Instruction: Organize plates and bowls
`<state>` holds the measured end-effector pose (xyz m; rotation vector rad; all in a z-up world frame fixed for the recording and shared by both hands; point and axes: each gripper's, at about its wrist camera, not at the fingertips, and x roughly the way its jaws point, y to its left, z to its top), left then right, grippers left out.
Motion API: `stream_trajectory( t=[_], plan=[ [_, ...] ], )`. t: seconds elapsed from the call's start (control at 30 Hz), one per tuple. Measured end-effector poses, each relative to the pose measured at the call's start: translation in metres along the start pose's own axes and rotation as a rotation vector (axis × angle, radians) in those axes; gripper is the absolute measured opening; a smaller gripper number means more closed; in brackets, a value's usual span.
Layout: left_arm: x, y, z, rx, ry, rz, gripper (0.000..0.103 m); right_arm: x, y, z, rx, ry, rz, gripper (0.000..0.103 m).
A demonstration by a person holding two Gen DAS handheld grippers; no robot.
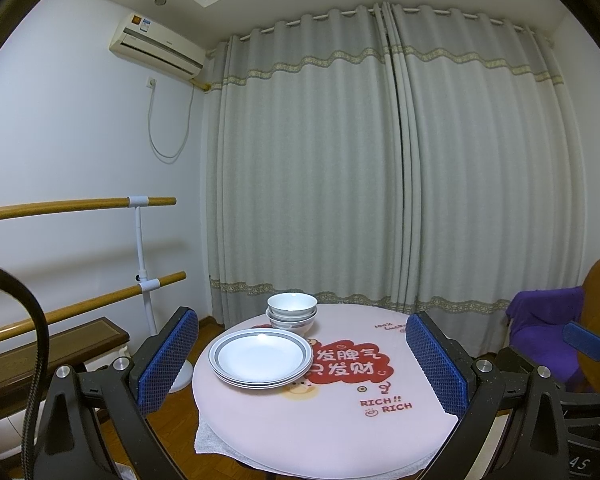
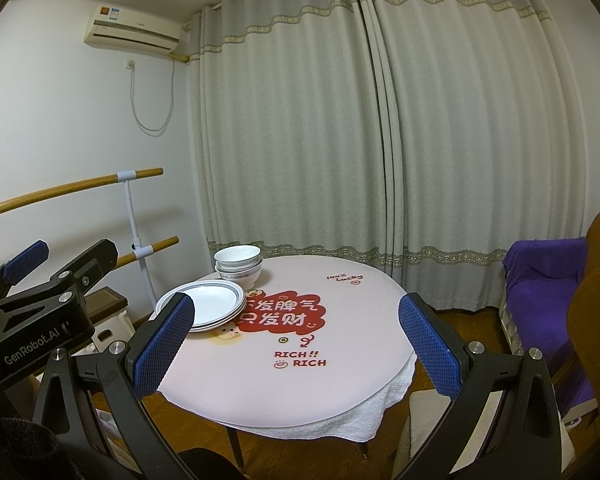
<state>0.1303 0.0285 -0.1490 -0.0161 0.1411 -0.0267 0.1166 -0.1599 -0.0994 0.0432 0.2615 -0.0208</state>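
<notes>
Right wrist only: left tongs (image 2: 40,264) alongside

Three stacked bowls (image 1: 292,314), three stacked plates (image 1: 260,356).

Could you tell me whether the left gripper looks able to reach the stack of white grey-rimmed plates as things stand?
Probably yes: the left gripper is open, and the stack of white grey-rimmed plates lies straight ahead between its fingers with nothing in between.

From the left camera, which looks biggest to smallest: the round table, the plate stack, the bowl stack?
1. Round table, by far the largest.
2. Plate stack.
3. Bowl stack, smallest, though it sits farther from the camera, which shrinks it somewhat.
</notes>
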Motion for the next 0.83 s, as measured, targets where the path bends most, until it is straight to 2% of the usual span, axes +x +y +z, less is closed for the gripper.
stream_trajectory(
  t=[0.83],
  plan=[
    [0.002,-0.005,-0.002,0.01,0.009,0.008,0.102,-0.001,0.012,-0.007,0.018,0.015,-0.003,0.103]
  ],
)
